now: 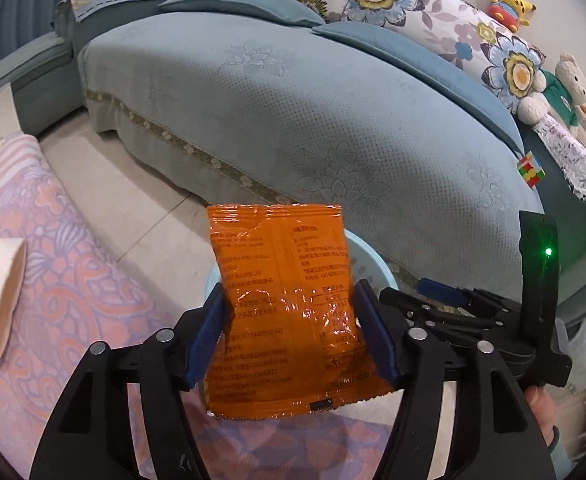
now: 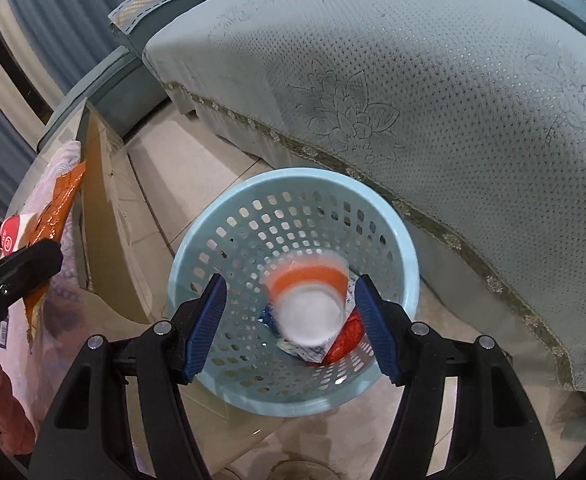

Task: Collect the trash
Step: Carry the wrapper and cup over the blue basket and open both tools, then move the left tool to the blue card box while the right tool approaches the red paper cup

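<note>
In the left wrist view an orange snack packet (image 1: 281,312) stands flat between the blue pads of my left gripper (image 1: 289,286). The jaws are wide apart; the packet's edges reach both pads and it looks unsqueezed. Behind it shows the rim of a light blue perforated basket (image 1: 357,248). My right gripper (image 2: 291,280) hangs open over the basket (image 2: 293,172). A blurred cup with an orange band (image 2: 309,300) is loose between its pads, touching neither, inside the basket's mouth. A red wrapper (image 2: 349,340) and a white-blue carton (image 2: 317,354) lie at the bottom.
A table with a pink patterned cloth (image 1: 73,280) carries a red-and-white paper cup (image 1: 1,292) on its side. A teal sofa (image 1: 293,120) stands close behind the basket, with a puzzle cube (image 1: 530,170) and plush toys. A cardboard box (image 2: 105,200) stands left of the basket.
</note>
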### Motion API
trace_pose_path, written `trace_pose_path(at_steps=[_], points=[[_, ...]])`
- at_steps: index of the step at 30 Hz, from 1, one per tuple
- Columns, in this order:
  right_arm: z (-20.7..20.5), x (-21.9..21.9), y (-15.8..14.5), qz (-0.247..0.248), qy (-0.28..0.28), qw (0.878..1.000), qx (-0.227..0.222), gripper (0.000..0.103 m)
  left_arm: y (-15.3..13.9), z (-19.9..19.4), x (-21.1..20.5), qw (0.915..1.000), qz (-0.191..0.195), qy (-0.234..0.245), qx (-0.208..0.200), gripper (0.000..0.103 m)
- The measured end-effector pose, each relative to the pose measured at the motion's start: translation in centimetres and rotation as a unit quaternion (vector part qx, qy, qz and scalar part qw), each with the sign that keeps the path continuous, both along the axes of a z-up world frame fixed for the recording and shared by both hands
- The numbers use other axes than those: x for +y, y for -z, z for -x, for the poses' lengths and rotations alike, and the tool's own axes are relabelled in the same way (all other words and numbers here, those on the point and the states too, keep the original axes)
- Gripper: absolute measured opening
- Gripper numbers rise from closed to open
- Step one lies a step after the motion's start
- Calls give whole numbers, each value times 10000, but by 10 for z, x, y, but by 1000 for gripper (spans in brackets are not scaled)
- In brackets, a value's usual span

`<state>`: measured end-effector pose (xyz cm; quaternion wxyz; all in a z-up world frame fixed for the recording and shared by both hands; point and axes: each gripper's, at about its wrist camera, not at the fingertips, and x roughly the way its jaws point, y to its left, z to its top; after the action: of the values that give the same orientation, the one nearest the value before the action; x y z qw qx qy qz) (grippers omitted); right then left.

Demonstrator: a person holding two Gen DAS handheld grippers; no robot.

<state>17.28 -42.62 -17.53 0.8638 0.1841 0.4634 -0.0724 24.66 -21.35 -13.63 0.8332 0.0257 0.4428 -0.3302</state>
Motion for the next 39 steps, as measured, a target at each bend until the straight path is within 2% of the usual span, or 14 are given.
trace_pose_path(at_steps=[8, 16, 20, 25, 29, 34, 37, 39], points=[[6, 4, -8, -89, -21, 9999, -75, 63, -12, 7, 8, 9998, 176, -33, -89, 79], [11, 14, -30, 78, -133, 9995, -287, 63, -30, 20, 29, 9992, 305, -149, -193, 80], [15, 29, -50, 127, -284, 9982, -513, 63, -49, 33, 55, 9978, 391, -380, -381, 80], [20, 69, -89, 276, -692, 9926, -964, 63, -74, 50, 107, 9918, 537, -985, -611, 80], [20, 110, -115, 423, -1128, 9841, -1307, 63, -88, 61, 162, 9801, 534, -1734, -802, 80], [14, 165, -129, 561, -1715, 9720, -1504, 63, -87, 72, 236, 9519, 375, -2892, -939, 88], [5, 194, -129, 640, -1987, 9658, -1537, 63, -77, 72, 271, 9386, 334, -3339, -804, 88], [-3, 209, -129, 661, -2131, 9622, -1561, 63, -64, 70, 295, 9263, 325, -3705, -607, 88]])
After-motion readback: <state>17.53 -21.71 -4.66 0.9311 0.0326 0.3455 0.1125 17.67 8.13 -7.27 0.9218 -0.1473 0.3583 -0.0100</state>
